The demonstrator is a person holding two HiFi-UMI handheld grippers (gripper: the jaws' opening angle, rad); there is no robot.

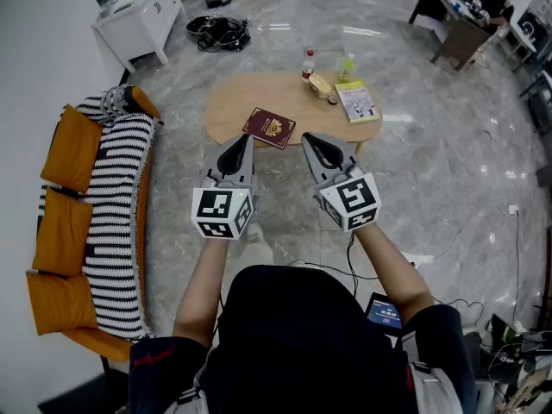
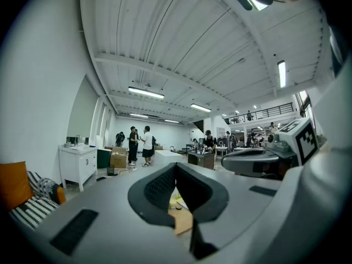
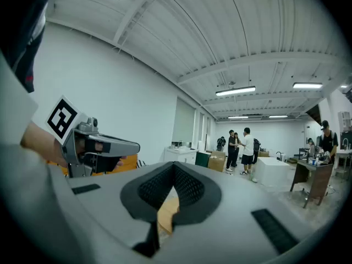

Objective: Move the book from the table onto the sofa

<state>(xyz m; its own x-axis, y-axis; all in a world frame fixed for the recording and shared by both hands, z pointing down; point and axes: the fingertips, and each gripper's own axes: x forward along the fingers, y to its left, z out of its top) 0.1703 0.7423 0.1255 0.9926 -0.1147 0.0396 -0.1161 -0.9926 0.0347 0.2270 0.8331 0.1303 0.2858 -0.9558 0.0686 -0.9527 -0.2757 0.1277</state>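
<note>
Seen from the head view, the left hand-held gripper (image 1: 244,141) and the right hand-held gripper (image 1: 308,140) sit side by side in the middle of the frame, both held level and pointing up the frame toward the oval wooden counter (image 1: 231,103). Each gripper view shows its own jaws pressed together with nothing between them.

The dark red book (image 1: 269,128) lies flat on the lower edge of the counter, in the frame just above and between the two jaw tips; neither gripper touches it. Toward the counter's upper right are a yellow-green booklet (image 1: 357,102), a red-capped bottle (image 1: 308,65) and a green bottle (image 1: 347,67), with a few small items between them that are too small to make out.

The sofa (image 1: 116,222), covered in black-and-white stripes with orange cushions (image 1: 62,231) along its back, runs down the left side of the frame, well apart from the counter. A white cabinet (image 1: 140,14) stands at upper left, with a tangle of cables (image 1: 219,31) on the floor beside it
</note>
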